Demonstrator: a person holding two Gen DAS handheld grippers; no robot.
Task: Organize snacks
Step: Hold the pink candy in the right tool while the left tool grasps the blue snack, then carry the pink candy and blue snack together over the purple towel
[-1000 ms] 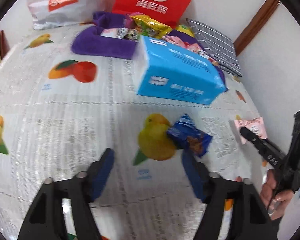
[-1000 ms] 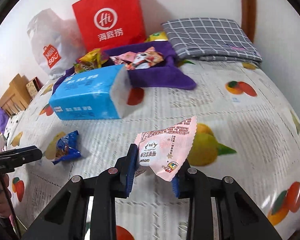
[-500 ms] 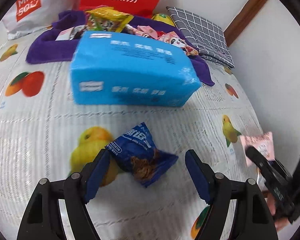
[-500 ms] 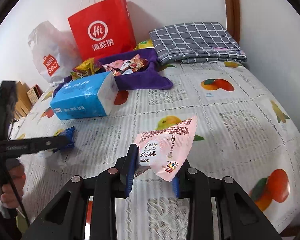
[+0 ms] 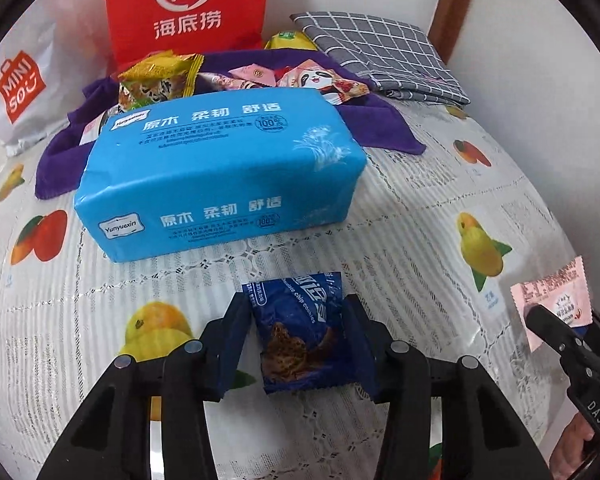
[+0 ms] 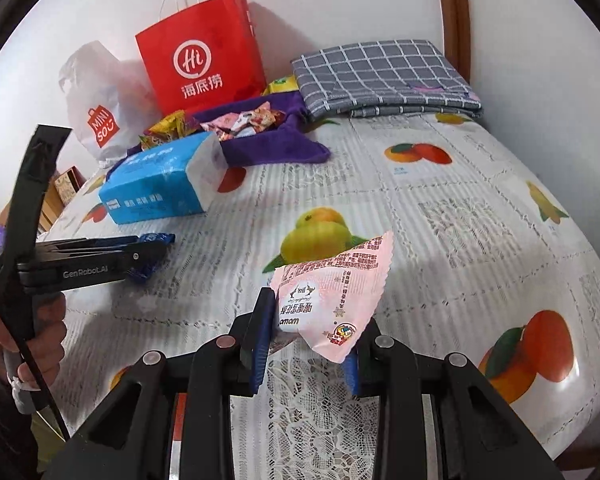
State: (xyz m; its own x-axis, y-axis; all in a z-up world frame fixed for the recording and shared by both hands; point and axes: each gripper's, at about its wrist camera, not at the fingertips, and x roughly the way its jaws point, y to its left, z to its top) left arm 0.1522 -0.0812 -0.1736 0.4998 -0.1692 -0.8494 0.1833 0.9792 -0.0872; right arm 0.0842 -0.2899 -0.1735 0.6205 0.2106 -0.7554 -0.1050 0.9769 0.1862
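A blue tissue pack [image 5: 220, 176] lay on the fruit-print table [image 5: 420, 216]. Behind it stood a red paper bag [image 5: 186, 4], a white plastic bag [image 5: 20, 88] and a folded grey checked cloth [image 5: 380, 52].

your blue tissue pack [image 5: 216, 176] hides the front of the purple cloth [image 5: 380, 128] and the lower halves of the snack packets [image 5: 324, 82] piled on it. the red bag [image 5: 186, 4] is cut off by the top edge in the left wrist view. small print on the pink packet [image 6: 332, 300] is too fine to read.
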